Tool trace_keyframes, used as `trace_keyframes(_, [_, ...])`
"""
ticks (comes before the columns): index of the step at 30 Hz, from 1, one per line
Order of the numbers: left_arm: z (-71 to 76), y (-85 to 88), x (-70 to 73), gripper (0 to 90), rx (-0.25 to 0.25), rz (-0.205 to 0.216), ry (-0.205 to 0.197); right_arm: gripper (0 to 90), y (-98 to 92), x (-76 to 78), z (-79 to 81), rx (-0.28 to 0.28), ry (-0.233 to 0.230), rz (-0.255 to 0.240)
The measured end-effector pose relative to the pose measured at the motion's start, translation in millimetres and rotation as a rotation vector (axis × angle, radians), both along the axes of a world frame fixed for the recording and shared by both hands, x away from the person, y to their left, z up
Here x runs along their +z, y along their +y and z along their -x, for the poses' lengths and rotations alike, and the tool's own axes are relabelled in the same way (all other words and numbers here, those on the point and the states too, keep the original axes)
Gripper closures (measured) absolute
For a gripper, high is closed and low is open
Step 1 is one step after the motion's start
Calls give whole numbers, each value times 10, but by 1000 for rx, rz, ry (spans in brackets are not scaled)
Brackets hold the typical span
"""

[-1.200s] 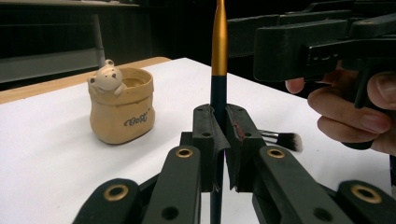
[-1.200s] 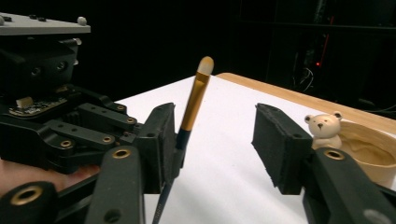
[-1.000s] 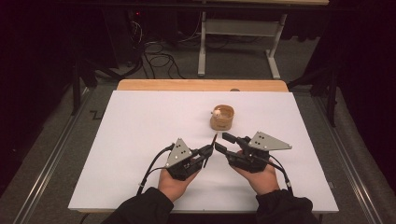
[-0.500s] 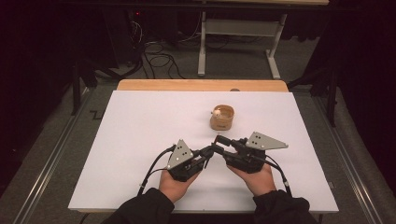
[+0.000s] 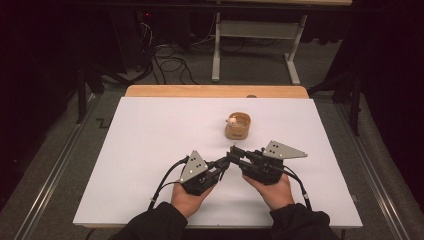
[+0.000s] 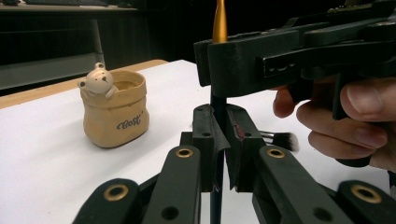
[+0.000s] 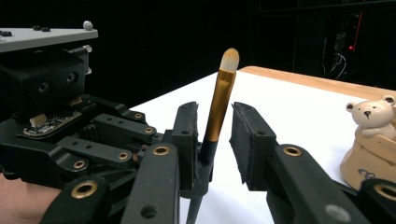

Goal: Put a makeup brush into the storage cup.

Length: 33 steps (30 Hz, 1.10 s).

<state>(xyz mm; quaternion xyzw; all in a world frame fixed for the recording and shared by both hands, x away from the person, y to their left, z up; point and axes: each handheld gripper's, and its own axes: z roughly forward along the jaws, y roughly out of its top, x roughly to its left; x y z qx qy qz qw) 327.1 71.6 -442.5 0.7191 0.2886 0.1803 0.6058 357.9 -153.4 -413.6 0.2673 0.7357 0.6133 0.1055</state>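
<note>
two grippers (image 5: pixel 227 161) (image 7: pixel 214 144) — one brush (image 7: pixel 219 109)

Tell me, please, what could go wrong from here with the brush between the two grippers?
The right gripper, whose jaws have just been closing, has the brush between them, but one pad stands clear of the gold ferrule; if the left gripper, shut on the dark handle, lets go early, the brush may drop. The smooth ferrule could also tilt as the pads meet it off-centre.
</note>
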Motion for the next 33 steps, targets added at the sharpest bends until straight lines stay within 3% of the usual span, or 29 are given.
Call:
trace_keyframes(25, [-2,2,-1,833,3,5,3,846,9,-3,9,9,15,-17])
trace_keyframes(33, [-11,2,4,825,-3,-5,7,852,21,8,31,2,-3,13])
